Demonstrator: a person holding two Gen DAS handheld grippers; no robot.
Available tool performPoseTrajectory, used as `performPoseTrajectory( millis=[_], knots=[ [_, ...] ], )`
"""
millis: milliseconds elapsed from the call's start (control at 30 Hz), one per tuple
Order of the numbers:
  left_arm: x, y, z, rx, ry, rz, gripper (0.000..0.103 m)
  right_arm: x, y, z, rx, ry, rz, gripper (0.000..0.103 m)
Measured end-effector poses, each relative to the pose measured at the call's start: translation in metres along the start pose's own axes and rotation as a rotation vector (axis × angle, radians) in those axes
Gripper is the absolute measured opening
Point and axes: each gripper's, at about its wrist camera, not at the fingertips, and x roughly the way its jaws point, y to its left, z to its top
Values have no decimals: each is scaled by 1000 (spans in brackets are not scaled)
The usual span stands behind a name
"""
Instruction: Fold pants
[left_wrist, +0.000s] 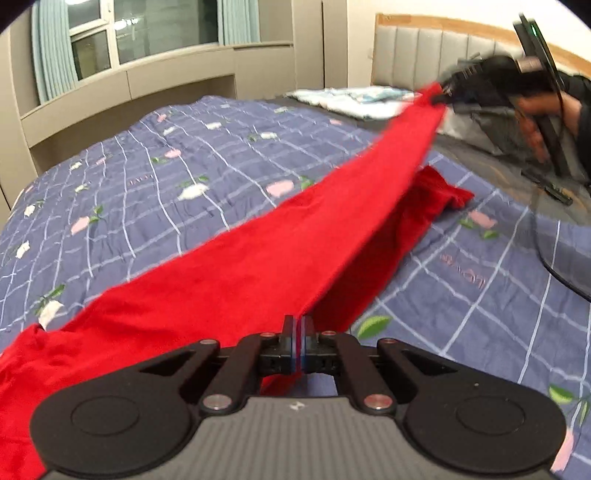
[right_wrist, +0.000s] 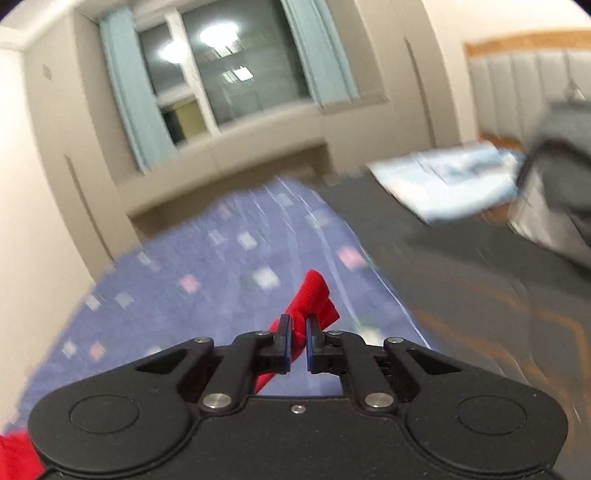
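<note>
Red pants (left_wrist: 236, 280) stretched in long band above bed (left_wrist: 166, 177), between two claws. Left claw (left_wrist: 298, 328) clamped tight on near edge of pants, fingers together with cloth pinched between. Right claw (right_wrist: 298, 332) nearly closed on bunched far end of pants, red fabric squeezed between fingers and poking out past tips. From left view, right claw sits raised near grey headboard (left_wrist: 424, 48), blurred. One part of pants lies on blue checked quilt (left_wrist: 480, 280) beneath lifted band. Folded pale blanket (left_wrist: 354, 99) rests near headboard.

Two close wrist views over bed (left_wrist: 221, 155)
</note>
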Motion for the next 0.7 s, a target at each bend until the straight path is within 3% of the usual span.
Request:
performPoseTrajectory(
  millis=[167, 333, 433, 467, 500, 567, 600, 633, 700],
  knots=[
    [9, -3, -9, 10, 40, 30, 0, 10, -38, -58, 55, 150, -89, 7],
    [14, 2, -7, -15, 58, 66, 1, 9, -47, -87, 103, 198, -81, 9],
    [15, 5, -6, -47, 78, 54, 12, 12, -48, -92, 117, 223, -65, 24],
    [14, 7, -5, -58, 79, 51, 13, 7, -49, -92, 137, 219, -51, 34],
    [13, 7, -6, -66, 80, 48, 19, 0, -49, -94, 156, 212, -32, 45],
    [10, 8, -7, -78, 84, 52, 45, -12, -49, -98, 165, 195, -14, 54],
    [7, 8, -7, -85, 80, 58, 66, -14, -46, -99, 154, 198, -20, 54],
    [3, 9, -8, -92, 64, 69, 76, -17, -45, -100, 137, 203, -28, 54],
    [-4, 9, -8, -94, 40, 91, 87, -21, -42, -108, 83, 223, -56, 52]
  ],
)
